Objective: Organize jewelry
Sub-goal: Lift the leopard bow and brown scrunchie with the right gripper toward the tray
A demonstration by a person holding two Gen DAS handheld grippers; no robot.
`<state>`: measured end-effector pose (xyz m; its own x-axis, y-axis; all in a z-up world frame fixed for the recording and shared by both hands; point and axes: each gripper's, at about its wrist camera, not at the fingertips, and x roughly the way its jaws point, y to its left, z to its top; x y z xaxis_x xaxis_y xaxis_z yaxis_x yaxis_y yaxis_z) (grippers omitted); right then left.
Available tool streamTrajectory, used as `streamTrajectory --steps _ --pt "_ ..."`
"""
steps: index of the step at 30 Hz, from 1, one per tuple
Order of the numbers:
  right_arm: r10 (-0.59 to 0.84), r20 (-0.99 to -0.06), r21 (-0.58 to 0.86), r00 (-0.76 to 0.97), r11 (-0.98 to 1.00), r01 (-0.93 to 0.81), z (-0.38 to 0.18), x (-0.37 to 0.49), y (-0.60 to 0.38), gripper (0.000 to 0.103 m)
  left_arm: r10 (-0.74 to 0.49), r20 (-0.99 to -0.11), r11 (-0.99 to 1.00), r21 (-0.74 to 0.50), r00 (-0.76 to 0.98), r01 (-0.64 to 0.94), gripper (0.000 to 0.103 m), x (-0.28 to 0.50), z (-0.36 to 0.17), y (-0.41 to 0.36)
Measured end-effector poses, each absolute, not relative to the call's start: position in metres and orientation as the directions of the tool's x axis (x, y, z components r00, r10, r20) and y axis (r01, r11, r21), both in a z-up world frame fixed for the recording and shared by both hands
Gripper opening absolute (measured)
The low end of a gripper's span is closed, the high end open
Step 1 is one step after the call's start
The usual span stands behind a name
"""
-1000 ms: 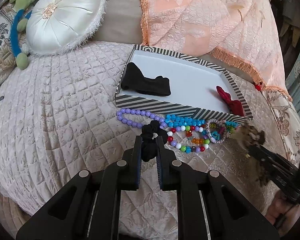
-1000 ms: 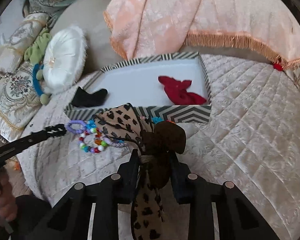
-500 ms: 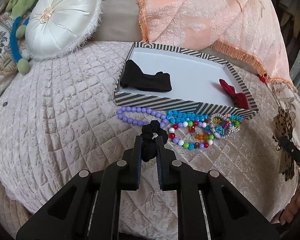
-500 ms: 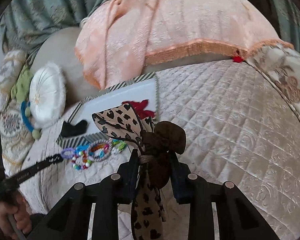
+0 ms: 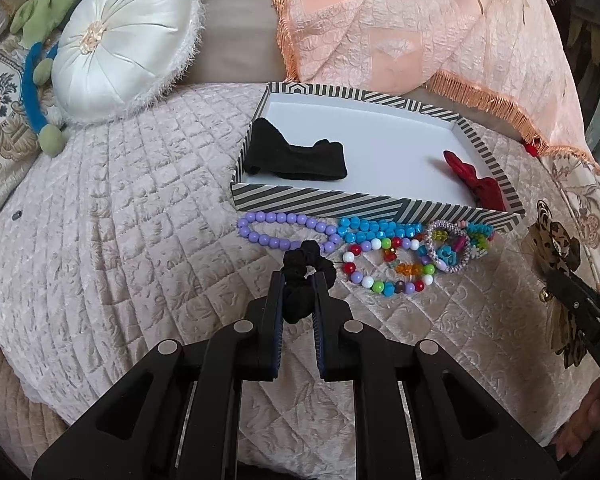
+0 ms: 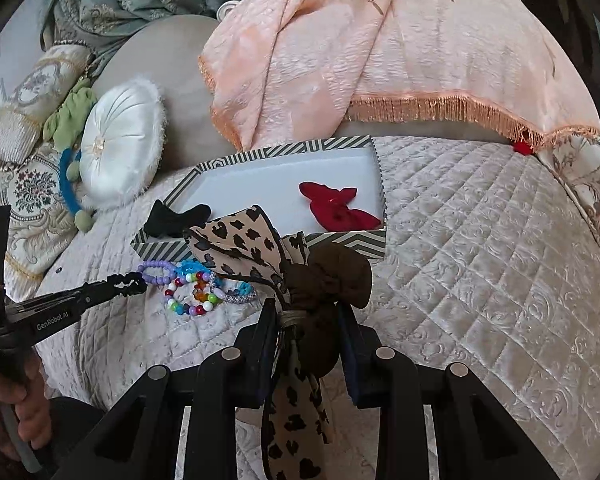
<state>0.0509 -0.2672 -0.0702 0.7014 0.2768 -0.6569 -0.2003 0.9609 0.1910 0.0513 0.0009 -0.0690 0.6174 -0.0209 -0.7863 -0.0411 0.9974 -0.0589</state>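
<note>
My left gripper (image 5: 298,280) is shut on a black scrunchie (image 5: 305,270), held above the quilt just in front of a pile of bead bracelets (image 5: 384,252). My right gripper (image 6: 306,312) is shut on a leopard-print bow with a brown knot (image 6: 324,280), held in front of the striped box (image 6: 260,154). The striped box (image 5: 340,200) has a white floor and holds a black hair band (image 5: 296,156) and a red bow (image 5: 476,184). The right gripper with its bow shows at the right edge of the left wrist view (image 5: 556,252). The left gripper shows in the right wrist view (image 6: 128,282).
A white round satin cushion (image 5: 124,36) and a green and blue soft toy (image 5: 40,80) lie far left. A peach fringed throw (image 5: 420,28) drapes behind the box. The quilted bedspread (image 5: 120,220) drops off at the near edge.
The right wrist view has swung back left, so the striped box is centred again. The left gripper with the scrunchie has barely moved. Both grips are unchanged.
</note>
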Motion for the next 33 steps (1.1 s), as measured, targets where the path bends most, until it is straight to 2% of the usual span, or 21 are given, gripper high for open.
streamTrajectory --steps 33 --pt "0.258 -0.669 0.145 0.697 0.965 -0.218 -0.0716 0.0524 -0.2564 0.027 -0.014 -0.790 0.998 -0.050 0.613 -0.043 0.011 0.0522 -0.0712 0.0014"
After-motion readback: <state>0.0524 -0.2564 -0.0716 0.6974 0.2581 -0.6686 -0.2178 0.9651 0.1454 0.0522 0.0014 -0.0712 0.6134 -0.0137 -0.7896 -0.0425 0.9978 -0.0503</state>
